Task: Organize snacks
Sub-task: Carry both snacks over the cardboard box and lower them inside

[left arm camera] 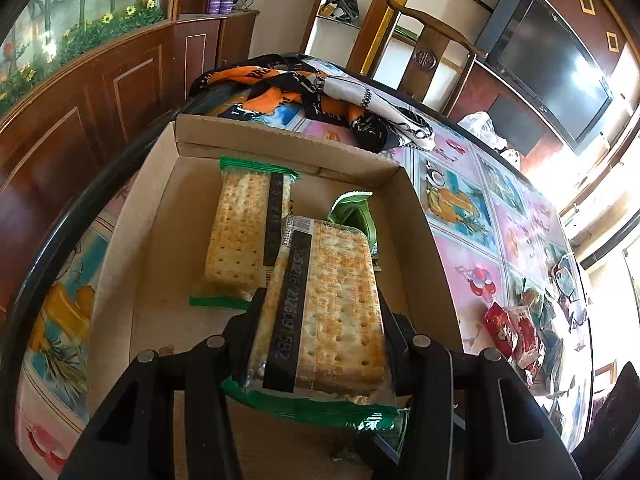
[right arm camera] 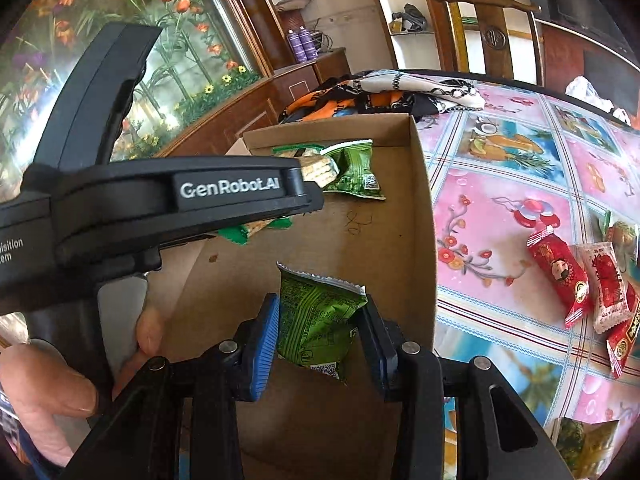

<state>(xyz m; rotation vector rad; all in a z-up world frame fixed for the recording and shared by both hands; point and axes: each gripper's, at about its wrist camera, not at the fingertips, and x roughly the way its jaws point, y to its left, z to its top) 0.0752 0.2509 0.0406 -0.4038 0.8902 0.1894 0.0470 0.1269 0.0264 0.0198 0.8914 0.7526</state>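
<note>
Two grippers are at work over a shallow cardboard box (left arm camera: 420,220) that sits on a desk (left arm camera: 472,240) covered with a pink and blue fruit-print cloth. From its own wrist camera, the left gripper (left arm camera: 320,308) is clamped on a clear-wrapped cracker pack (left arm camera: 332,312) with green sealed ends and a black printed strip, its fingers pressing the pack's long sides and holding it tilted above the box floor. A second cracker pack (left arm camera: 240,232) of the same kind lies flat in the box beyond it, toward the far wall, and a small green pouch (left arm camera: 352,212) shows just right of that, partly hidden by the held pack. In the right wrist view, the right gripper (right arm camera: 320,332) is closed on a green snack packet (right arm camera: 316,324), its blue ribbed pads (right arm camera: 266,340) squeezing both sides, with the packet's crimped silver top edge pointing away from the camera and hanging over the near part of the box. The left gripper's black body crosses the left of that view, and a hand (right arm camera: 60,392) grips its handle at the lower left. Outside the box, on the cloth to the right, lie several red and white candy packets (right arm camera: 592,292), well apart from the box wall. A crumpled orange, black and white fabric (left arm camera: 320,92) sits on the desk just behind the box's far end. A wooden chair (left arm camera: 432,48) stands beyond the desk.
</note>
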